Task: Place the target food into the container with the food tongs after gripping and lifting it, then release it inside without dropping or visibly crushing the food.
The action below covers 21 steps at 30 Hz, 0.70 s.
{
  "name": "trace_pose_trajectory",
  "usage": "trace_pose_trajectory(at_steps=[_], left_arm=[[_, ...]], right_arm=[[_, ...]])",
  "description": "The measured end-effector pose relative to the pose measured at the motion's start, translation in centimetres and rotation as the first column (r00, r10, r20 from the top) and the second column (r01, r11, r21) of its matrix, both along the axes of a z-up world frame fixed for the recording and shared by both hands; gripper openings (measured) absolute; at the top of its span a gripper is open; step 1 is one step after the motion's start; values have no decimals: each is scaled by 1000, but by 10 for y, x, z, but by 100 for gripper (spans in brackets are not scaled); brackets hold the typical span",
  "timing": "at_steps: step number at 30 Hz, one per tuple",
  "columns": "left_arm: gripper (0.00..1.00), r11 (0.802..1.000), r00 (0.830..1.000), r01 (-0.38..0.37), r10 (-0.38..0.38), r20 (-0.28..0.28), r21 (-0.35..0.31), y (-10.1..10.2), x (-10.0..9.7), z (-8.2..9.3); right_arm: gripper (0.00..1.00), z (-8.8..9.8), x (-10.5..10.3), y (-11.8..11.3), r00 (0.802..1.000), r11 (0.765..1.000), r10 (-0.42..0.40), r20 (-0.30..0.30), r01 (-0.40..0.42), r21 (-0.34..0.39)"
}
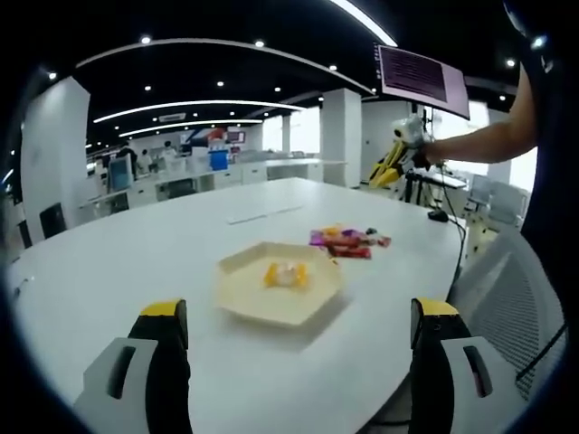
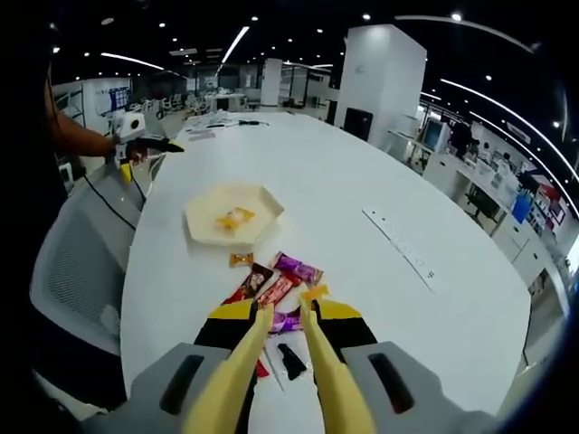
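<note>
My left gripper (image 1: 298, 325) stands open low over the white table (image 1: 136, 262), just short of a cream hexagonal plate (image 1: 279, 285) holding a yellow-wrapped candy (image 1: 285, 274). Behind the plate lies a pile of wrapped candies (image 1: 348, 241). A person's arm holds my right gripper (image 1: 409, 134) high at the right, with yellow food tongs (image 1: 387, 168) hanging from it. In the right gripper view that gripper (image 2: 287, 312) is shut on the tongs (image 2: 242, 362), whose tips hover over the candy pile (image 2: 276, 282). An orange candy (image 2: 315, 292) sits at one tip; I cannot tell if it is gripped. The plate (image 2: 208, 203) lies beyond.
A grey mesh chair (image 2: 77, 262) stands by the table edge near the plate. The left gripper (image 2: 136, 127) shows far off in a hand. A long flat strip (image 2: 403, 244) lies on the table. Desks and pillars fill the room behind.
</note>
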<state>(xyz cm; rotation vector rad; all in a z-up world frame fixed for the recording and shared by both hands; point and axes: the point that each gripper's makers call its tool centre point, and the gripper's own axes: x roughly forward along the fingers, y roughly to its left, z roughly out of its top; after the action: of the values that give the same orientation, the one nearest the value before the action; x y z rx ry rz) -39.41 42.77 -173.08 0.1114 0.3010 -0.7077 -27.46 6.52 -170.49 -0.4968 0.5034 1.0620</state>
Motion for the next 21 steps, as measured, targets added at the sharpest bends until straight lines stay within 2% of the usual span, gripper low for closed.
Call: trace_pose_trajectory(at_steps=[12, 21], left_arm=[[99, 1000, 1000, -5, 5, -14, 19, 0, 0, -4], [99, 1000, 1000, -11, 12, -25, 26, 0, 0, -6]], right_arm=[[23, -37, 4, -5, 1000, 1000, -1, -15, 1, -5], [23, -62, 9, -17, 998, 1000, -7, -60, 6, -24]])
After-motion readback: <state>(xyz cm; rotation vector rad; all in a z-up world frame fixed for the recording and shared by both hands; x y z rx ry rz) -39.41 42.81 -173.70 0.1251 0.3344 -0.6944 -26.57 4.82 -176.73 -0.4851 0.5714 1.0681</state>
